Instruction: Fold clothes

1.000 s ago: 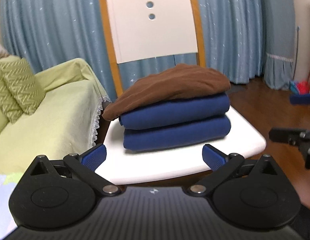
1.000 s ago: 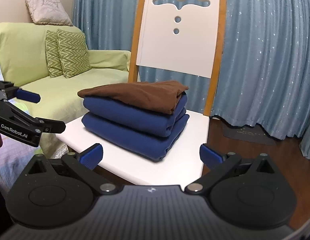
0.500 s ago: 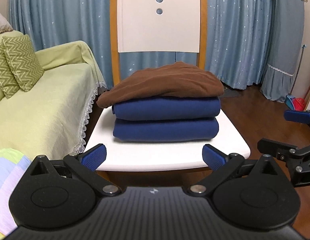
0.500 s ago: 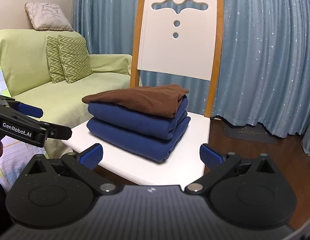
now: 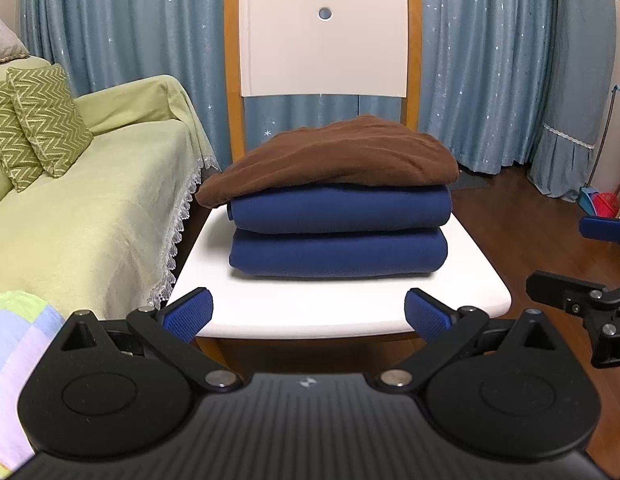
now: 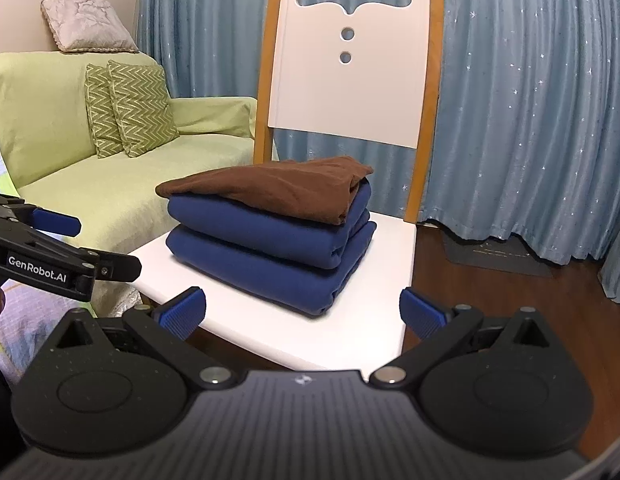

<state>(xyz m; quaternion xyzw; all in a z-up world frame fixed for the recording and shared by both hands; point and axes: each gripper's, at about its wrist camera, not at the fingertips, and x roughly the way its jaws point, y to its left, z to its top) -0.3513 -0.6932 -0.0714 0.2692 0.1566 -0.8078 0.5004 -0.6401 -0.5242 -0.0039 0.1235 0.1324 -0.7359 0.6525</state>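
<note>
Jaws: both pairs spread wide, nothing between them. Left gripper faces the front edge of the chair seat; right gripper faces the same seat from its front right corner. Neither touches cloth.

Item 1: brown garment, folded, top of the pile; its left edge droops a little past the layer below.

Item 2: upper blue fold, directly under the brown piece, rounded edge toward the left camera.

Item 3: lower blue fold, resting on the seat. Whether the two blue layers are one garment doubled or two separate pieces cannot be told.

Location: the pile sits mid-seat on the white chair with wooden side rails, backrest behind it, blue curtain beyond.

Surroundings: sofa under a green cover just beside the chair on the left, two zigzag cushions on it; pastel patchwork cloth at the lower left of the left view.

Status: the stacked pieces appear finished and neatly placed. No unfolded clothing shows; whether the patchwork cloth is bedding or pending work cannot be told. Judged near or at completion.
</note>
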